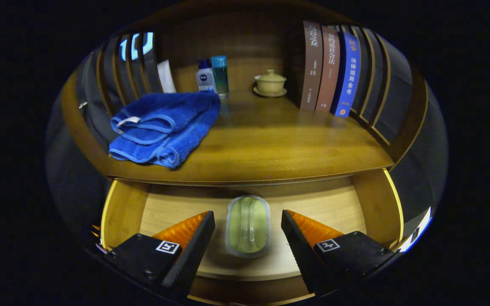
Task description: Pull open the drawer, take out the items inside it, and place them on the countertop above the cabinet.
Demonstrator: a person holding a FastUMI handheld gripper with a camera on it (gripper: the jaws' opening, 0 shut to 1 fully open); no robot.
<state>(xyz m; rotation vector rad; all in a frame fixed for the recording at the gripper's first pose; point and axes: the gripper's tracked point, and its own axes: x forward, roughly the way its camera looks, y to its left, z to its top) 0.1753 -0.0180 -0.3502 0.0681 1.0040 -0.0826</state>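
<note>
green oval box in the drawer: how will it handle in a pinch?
The green box looks like rigid, glossy plastic, so probably stiff but slippery. Its rounded sides may squirt out. It lies flat between the open tongs, so unlikely to roll.

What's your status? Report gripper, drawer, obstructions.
Gripper open, fingers either side of green oval container. Drawer open, container inside. Blue towel on countertop, nothing blocking.

Blue towel [165, 127], bottles [213, 76], lidded cup [270, 82], books [330, 68]

Dim booth: a slatted wooden rack [130, 68] and books [330, 68] stand at the back, lit warmly.
</note>
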